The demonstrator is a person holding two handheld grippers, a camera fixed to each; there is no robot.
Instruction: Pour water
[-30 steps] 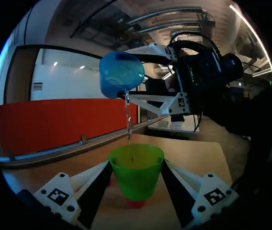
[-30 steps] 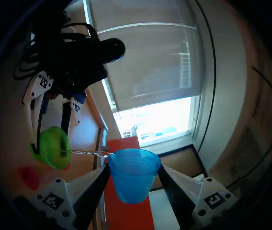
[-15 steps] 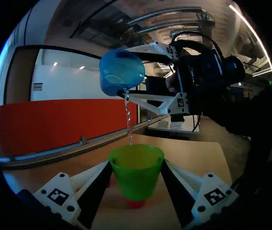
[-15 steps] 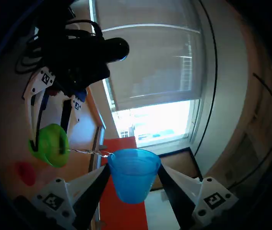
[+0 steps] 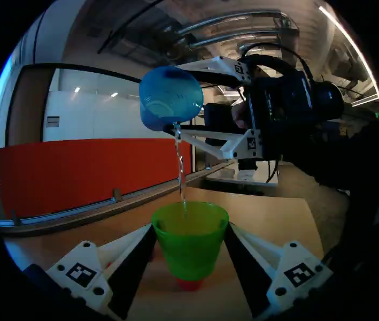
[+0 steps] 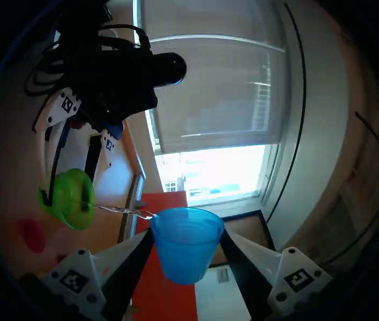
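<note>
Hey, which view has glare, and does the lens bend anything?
Right gripper view: the window is blown out white behind the blue cup. Left gripper view: dimmer, and the red panel has edges bowed by fisheye distortion.

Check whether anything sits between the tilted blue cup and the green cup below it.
Nothing visible does. In the left gripper view the water stream falls freely from the blue cup straight into the open green cup.
</note>
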